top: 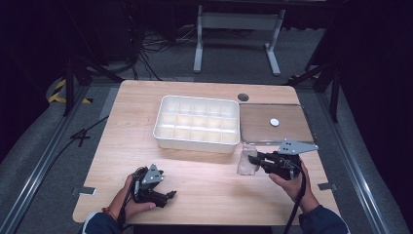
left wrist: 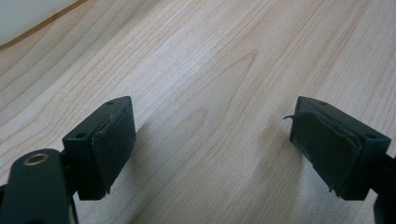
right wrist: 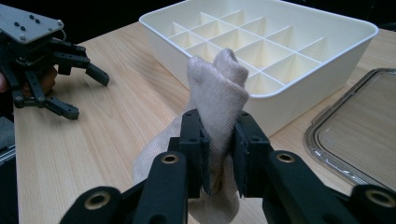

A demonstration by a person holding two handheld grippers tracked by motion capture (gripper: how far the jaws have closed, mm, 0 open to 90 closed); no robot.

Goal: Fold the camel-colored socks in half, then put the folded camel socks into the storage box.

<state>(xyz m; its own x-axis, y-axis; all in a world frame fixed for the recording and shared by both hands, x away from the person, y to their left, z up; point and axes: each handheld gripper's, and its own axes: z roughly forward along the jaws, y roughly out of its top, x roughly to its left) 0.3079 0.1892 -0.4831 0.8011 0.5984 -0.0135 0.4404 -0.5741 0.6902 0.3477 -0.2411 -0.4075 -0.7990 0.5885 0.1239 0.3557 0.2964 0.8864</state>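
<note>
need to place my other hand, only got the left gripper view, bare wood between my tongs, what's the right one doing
Observer: The right tongs are shut on a beige sock, pinched at its middle.
Operator: where is that compared to the box
Observer: In the high view the sock sits just off the near right corner of the white compartment tray.
Operator: anything in the tray yet
Observer: Every compartment that shows in the right gripper view looks empty.
Operator: and my left tongs, clear of it all?
Observer: Yes, the left tongs are open near the table's front edge, well left of the sock.
</note>
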